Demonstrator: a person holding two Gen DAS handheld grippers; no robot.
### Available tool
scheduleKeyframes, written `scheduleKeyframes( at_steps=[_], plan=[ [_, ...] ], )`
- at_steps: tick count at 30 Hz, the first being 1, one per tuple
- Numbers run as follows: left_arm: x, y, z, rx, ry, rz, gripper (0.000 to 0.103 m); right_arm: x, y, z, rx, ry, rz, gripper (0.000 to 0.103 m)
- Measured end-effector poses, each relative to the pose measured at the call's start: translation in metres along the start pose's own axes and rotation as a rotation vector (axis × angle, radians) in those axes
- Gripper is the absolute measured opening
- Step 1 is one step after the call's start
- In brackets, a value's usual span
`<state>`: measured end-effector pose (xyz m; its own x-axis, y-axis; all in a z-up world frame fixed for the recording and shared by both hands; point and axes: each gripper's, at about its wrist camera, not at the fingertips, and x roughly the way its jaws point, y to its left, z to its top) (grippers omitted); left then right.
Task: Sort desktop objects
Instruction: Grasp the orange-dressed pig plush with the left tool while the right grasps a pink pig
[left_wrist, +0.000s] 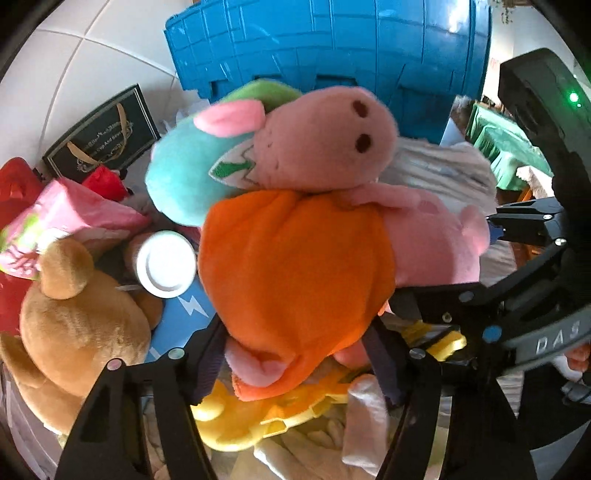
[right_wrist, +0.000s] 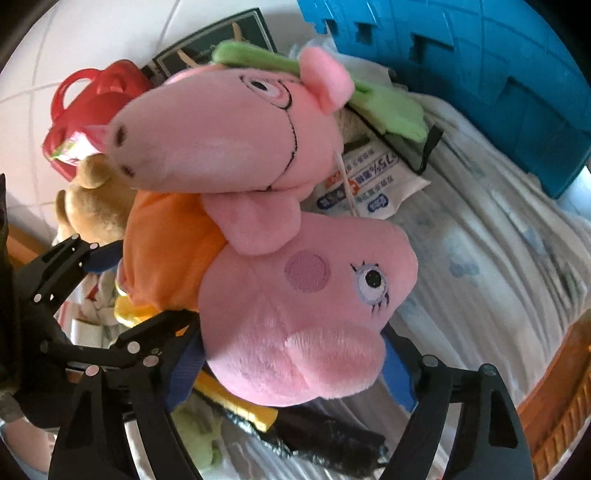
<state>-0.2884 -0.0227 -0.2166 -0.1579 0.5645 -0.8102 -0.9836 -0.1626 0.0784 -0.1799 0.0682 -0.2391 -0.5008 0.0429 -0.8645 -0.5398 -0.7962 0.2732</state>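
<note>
1. Cluttered bedding (right_wrist: 498, 229) with a blue crate (left_wrist: 332, 48) behind carries the toys.
2. Both grippers hold the orange-dressed pig plush (left_wrist: 295, 266): left gripper (left_wrist: 295, 354) jaws clamp its dress, right gripper (right_wrist: 295, 358) jaws pinch its head.
3. A second pig plush (right_wrist: 221, 147) lies against it; a brown teddy (left_wrist: 74, 325) sits beside.

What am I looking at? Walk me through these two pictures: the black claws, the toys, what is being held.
Each picture comes from a camera mounted on a hand-held two-finger gripper; a person carries one in each hand. In the left gripper's view, its fingers squeeze the orange-dressed pig plush by the body. In the right gripper's view, its fingers clamp the same toy's pink head. A second pig plush rests against it. Around lie a brown teddy, a white-capped bottle, a blue crate and a wipes pack.
</note>
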Motion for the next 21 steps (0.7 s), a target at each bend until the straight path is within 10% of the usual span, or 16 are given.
scheduleKeyframes(
  at_steps=[13,17,21],
  plan=[
    [-0.067,-0.016,0.032,-0.004,-0.149,0.046,0.056,-0.071,0.019,0.014,-0.105,-0.149,0.042,0.075],
    [-0.056,-0.023,0.035,-0.003,-0.081,0.082,0.056,-0.067,0.018,0.021,-0.104,-0.109,0.056,0.073],
    [-0.041,-0.019,0.022,-0.108,-0.023,0.029,0.084,-0.049,-0.012,0.017,-0.014,-0.048,0.088,0.073]
  ],
)
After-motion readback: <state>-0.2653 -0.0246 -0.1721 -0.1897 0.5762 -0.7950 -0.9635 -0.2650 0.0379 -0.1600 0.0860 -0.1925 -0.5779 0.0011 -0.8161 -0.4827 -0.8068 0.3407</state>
